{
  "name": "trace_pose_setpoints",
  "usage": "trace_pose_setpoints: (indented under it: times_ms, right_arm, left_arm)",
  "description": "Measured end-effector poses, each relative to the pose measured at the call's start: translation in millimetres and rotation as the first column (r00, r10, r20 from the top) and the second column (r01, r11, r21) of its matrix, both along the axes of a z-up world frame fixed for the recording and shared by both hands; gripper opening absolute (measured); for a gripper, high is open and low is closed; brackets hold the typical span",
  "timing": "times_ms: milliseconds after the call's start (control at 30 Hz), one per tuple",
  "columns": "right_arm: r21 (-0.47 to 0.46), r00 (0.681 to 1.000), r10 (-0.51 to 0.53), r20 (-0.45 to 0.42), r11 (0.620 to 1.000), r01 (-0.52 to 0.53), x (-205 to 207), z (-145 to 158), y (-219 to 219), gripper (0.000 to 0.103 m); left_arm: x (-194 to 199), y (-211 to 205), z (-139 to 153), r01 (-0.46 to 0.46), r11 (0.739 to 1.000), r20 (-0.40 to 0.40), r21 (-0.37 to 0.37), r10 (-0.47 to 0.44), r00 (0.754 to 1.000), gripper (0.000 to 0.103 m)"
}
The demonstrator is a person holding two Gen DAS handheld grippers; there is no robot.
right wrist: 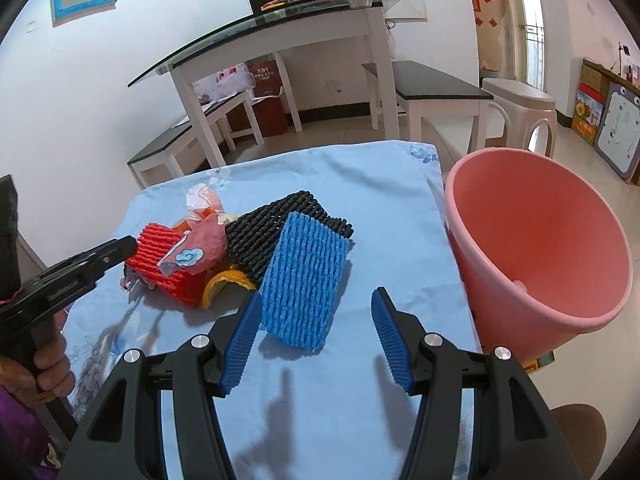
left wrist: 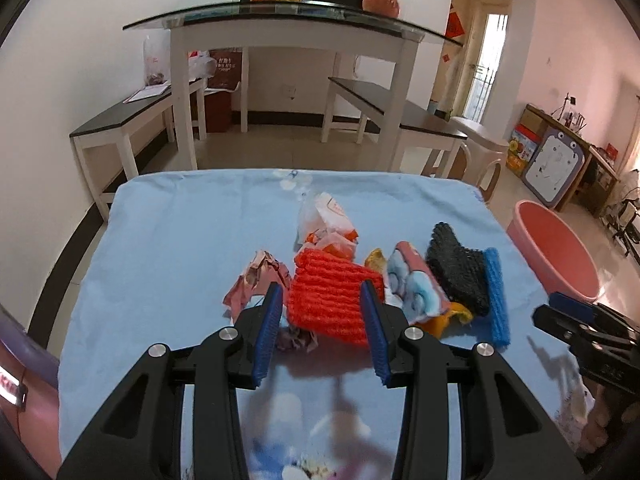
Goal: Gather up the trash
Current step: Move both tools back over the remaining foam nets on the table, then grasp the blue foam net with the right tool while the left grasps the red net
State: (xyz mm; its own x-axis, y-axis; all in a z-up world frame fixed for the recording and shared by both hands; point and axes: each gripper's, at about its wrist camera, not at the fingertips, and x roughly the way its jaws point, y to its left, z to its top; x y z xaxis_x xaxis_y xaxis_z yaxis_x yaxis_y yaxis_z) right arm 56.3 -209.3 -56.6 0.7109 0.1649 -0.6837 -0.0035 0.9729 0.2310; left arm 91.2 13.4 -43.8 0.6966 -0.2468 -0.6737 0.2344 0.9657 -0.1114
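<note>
A pile of trash lies on the blue tablecloth (left wrist: 168,240): a red foam net (left wrist: 332,300), a black foam net (left wrist: 456,268), a blue foam net (right wrist: 302,276), crumpled pink paper (left wrist: 256,276), a white and orange wrapper (left wrist: 326,216), a printed wrapper (left wrist: 416,284) and orange peel (right wrist: 224,284). My left gripper (left wrist: 322,298) is open, its fingers on either side of the red net. My right gripper (right wrist: 316,302) is open, just in front of the blue net. A pink bucket (right wrist: 540,248) stands at the table's right edge.
Beyond the table stands a glass-topped white table (left wrist: 288,20) with two dark benches (left wrist: 120,120). A plastic stool (right wrist: 520,108) is at the right. The right gripper's body (left wrist: 592,332) shows at the right of the left wrist view.
</note>
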Motion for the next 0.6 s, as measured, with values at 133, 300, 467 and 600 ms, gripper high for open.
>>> trace_pose_setpoints:
  times_ms: [133,300,467,600]
  right_arm:
    - [-0.005,1.000,0.005,0.002,1.000,-0.005,1,0,2,0.056]
    - [-0.007,1.000,0.009,-0.004,1.000,-0.009,1,-1,5,0.056]
    - [-0.008,1.000,0.009,-0.013,1.000,-0.009,1,-3,8,0.057]
    - [-0.007,1.000,0.007,-0.015,1.000,-0.007,1,-3,9,0.058]
  left_arm:
    - [12,1,-12,-0.015,1.000,-0.035,0.003,0.015,0.999,0.040]
    - [6,-2,-9,0.036,0.999,-0.016,-0.022,-0.037,0.999,0.040]
    - [-2,-10,-11,0.072,0.997,-0.012,-0.007,-0.072,0.997,0.029]
    - [-4,-7,-15,0.052,0.998,-0.037,-0.021,-0.052,0.998,0.014]
